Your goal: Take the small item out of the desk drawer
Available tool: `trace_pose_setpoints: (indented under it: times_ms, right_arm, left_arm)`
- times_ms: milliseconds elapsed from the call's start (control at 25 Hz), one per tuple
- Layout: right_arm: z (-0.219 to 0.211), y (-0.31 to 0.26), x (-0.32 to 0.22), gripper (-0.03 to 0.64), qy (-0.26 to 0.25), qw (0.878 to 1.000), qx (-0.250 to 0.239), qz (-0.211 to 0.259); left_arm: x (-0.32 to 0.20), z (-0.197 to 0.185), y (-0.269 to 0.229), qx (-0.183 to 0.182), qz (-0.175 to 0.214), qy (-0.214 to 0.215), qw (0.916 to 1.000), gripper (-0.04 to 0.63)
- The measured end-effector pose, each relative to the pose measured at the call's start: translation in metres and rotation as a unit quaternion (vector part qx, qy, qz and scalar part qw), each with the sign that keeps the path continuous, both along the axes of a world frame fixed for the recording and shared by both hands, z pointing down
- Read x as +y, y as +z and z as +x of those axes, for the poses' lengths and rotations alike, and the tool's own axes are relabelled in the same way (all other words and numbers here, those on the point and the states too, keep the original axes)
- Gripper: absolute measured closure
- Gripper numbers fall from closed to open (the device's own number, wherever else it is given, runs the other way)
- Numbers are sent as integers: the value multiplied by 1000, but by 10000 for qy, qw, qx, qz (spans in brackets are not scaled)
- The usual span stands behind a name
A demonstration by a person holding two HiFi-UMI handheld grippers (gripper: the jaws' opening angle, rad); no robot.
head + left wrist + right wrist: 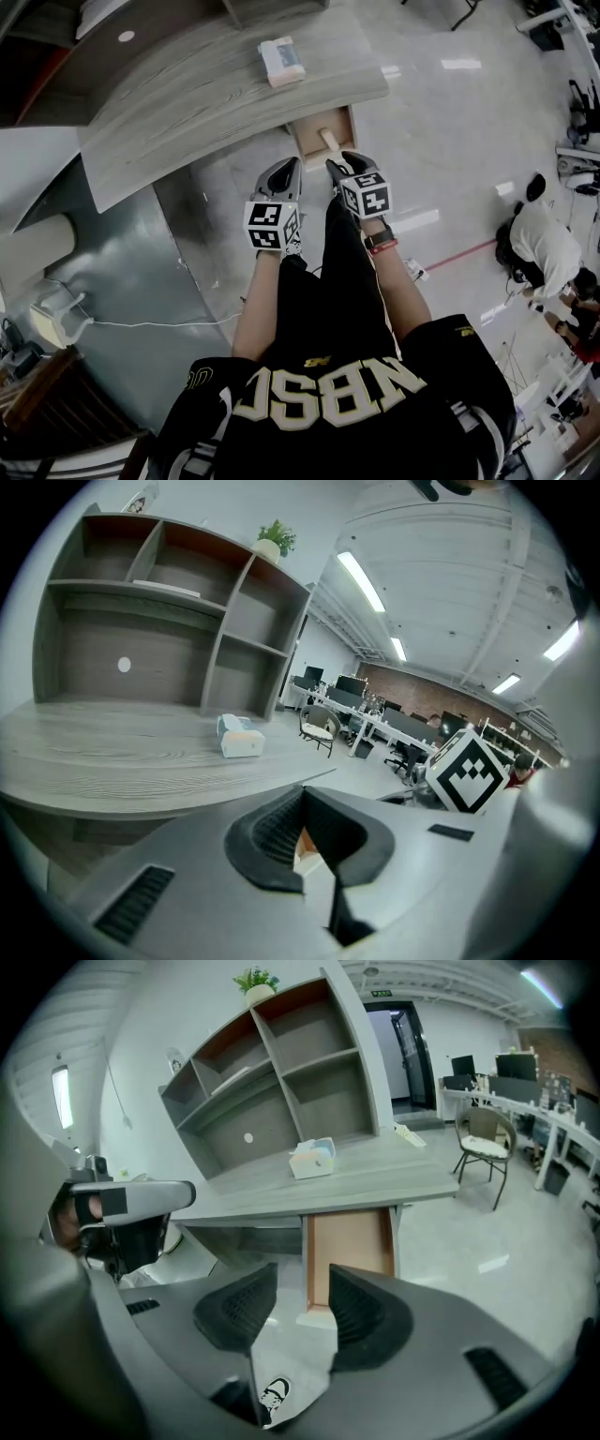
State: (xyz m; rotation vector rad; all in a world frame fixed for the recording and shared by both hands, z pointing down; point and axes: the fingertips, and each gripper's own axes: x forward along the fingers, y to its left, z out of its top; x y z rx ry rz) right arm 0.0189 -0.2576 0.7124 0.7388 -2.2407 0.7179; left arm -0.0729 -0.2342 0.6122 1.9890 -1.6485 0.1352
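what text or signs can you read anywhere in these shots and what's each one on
"NBSC": large pale letters on the person's black shirt, seen from above.
Small box on the desk: print too blurred to read.
Green sign above the doorway: too small to read.
Marker cube: black-and-white pattern, no words.

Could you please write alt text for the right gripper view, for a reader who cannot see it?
The right gripper holds its jaws apart with nothing between them, aimed at an open drawer under a grey desk. A small box sits on the desk, in front of a shelf unit topped by a plant.
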Motion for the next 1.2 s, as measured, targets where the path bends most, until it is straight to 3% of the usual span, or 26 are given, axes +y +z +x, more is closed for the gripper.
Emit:
trace_pose_setpoints:
  times_ms: [1200]
  right_arm:
    - [-4,175,-44,383,-653,9915,1060,-390]
  left_arm:
    - [-12,1,99,140,-674,-132,9975,582]
